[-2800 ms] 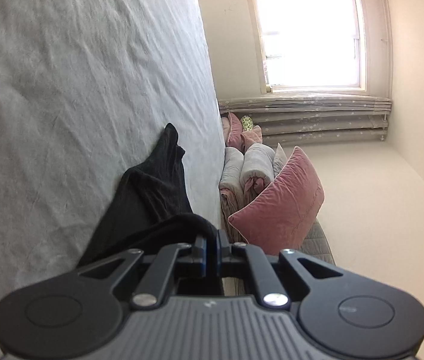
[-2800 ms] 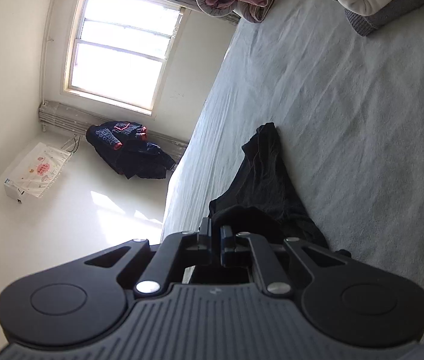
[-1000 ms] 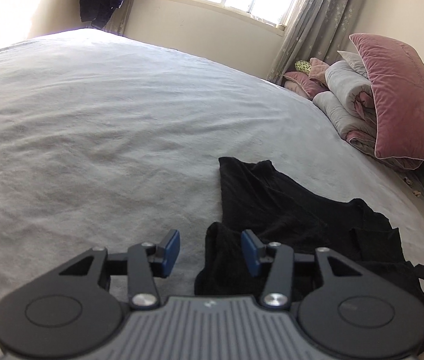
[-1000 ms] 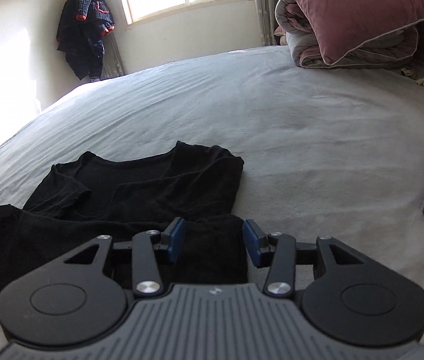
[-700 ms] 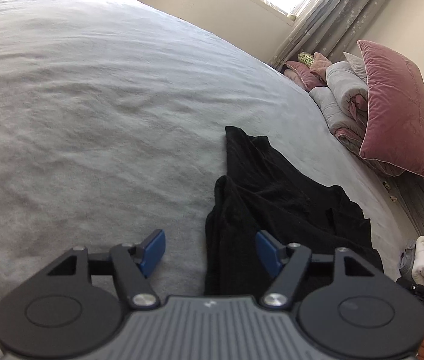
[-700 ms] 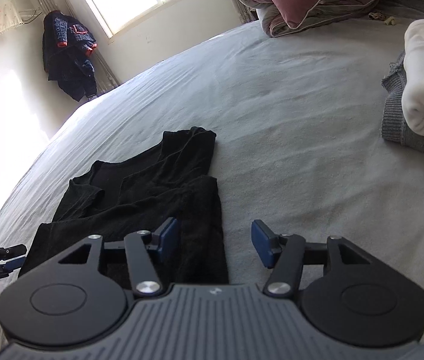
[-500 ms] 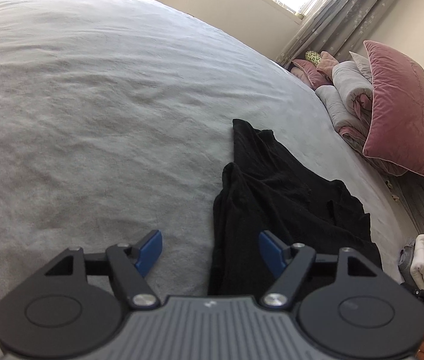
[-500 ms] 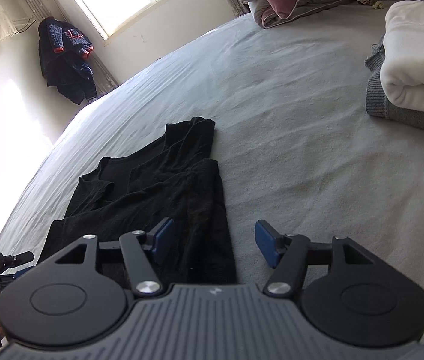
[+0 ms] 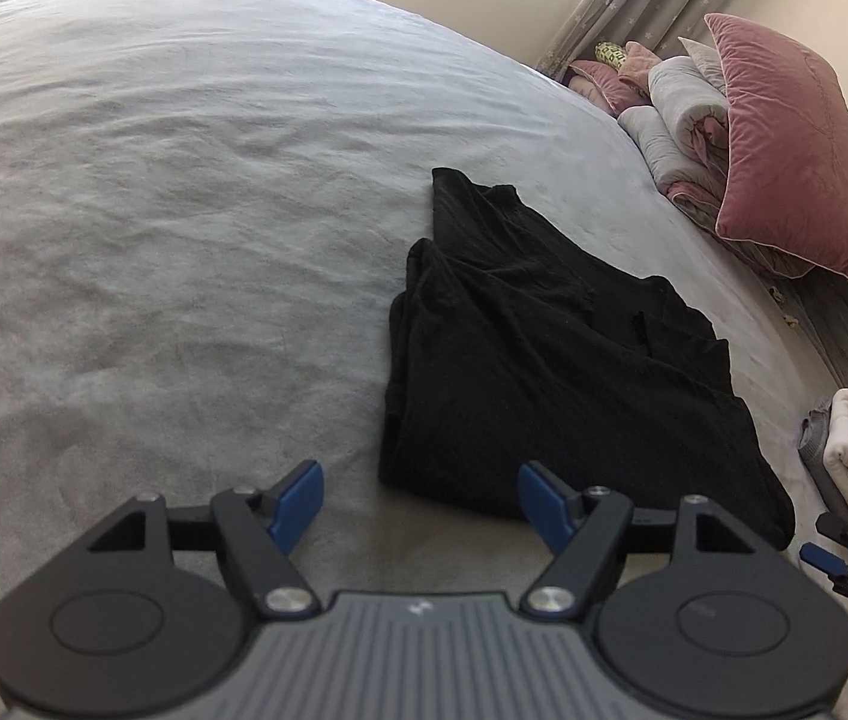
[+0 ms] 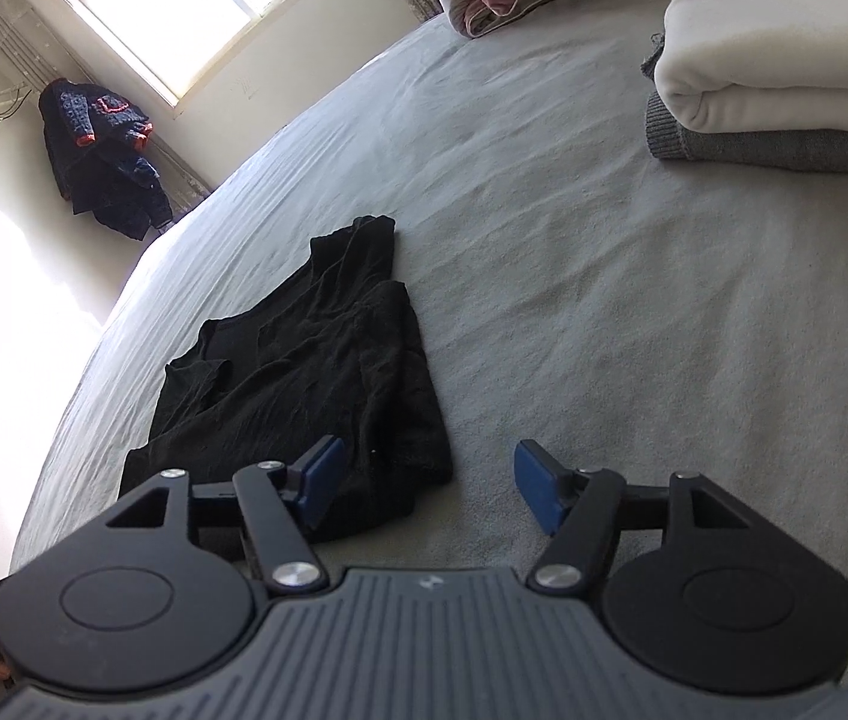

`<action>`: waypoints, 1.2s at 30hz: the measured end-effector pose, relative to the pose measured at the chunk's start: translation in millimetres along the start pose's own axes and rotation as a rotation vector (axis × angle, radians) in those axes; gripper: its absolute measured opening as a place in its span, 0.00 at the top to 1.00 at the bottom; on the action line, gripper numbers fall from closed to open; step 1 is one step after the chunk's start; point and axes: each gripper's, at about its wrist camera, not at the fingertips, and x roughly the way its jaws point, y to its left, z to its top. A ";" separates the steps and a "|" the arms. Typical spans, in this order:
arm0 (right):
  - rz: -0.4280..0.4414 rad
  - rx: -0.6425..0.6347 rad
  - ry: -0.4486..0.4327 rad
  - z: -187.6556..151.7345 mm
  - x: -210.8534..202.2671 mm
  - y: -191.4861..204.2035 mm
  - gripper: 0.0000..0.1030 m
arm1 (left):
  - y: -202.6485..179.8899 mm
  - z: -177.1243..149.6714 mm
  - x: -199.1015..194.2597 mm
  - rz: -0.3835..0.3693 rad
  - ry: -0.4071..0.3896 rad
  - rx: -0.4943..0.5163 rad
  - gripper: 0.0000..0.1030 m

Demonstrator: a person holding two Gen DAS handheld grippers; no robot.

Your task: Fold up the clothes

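Observation:
A black t-shirt (image 9: pixel 550 348) lies folded over on the grey bed sheet (image 9: pixel 184 210). It also shows in the right wrist view (image 10: pixel 304 384). My left gripper (image 9: pixel 421 501) is open and empty, just short of the shirt's near left corner. My right gripper (image 10: pixel 427 483) is open and empty, above the shirt's near right corner, with its left blue pad (image 10: pixel 319 477) over the cloth. The right gripper's tip (image 9: pixel 844 552) shows at the right edge of the left wrist view.
A folded white garment (image 10: pixel 784 54) on a folded grey one (image 10: pixel 784 147) sits on the bed at the right. A pink cushion (image 9: pixel 796 144) and rolled quilts (image 9: pixel 682 120) lie at the bed's head. A dark jacket (image 10: pixel 100 156) hangs by the window.
Both grippers were shut on the shirt and lifted it, then laid it down and opened. Since then they have opened wider and drawn back from the shirt's near edge.

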 end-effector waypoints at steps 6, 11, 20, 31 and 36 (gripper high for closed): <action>0.116 0.079 0.009 -15.7 -5.0 -1.9 0.35 | 13.7 -18.0 -2.5 -0.167 0.016 -0.183 0.34; 0.159 0.134 -0.016 -36.8 3.1 -0.6 0.42 | 17.0 -41.1 5.0 -0.220 -0.069 -0.285 0.34; 0.121 0.093 -0.124 -42.7 26.6 11.7 0.53 | 11.2 -48.3 21.7 -0.186 -0.273 -0.399 0.45; -0.012 0.191 -0.261 -49.5 28.3 18.7 0.93 | -3.9 -46.1 14.9 0.014 -0.382 -0.478 0.97; -0.035 0.163 -0.280 -48.8 9.1 22.9 0.93 | -10.0 -50.9 -13.3 0.034 -0.380 -0.439 0.97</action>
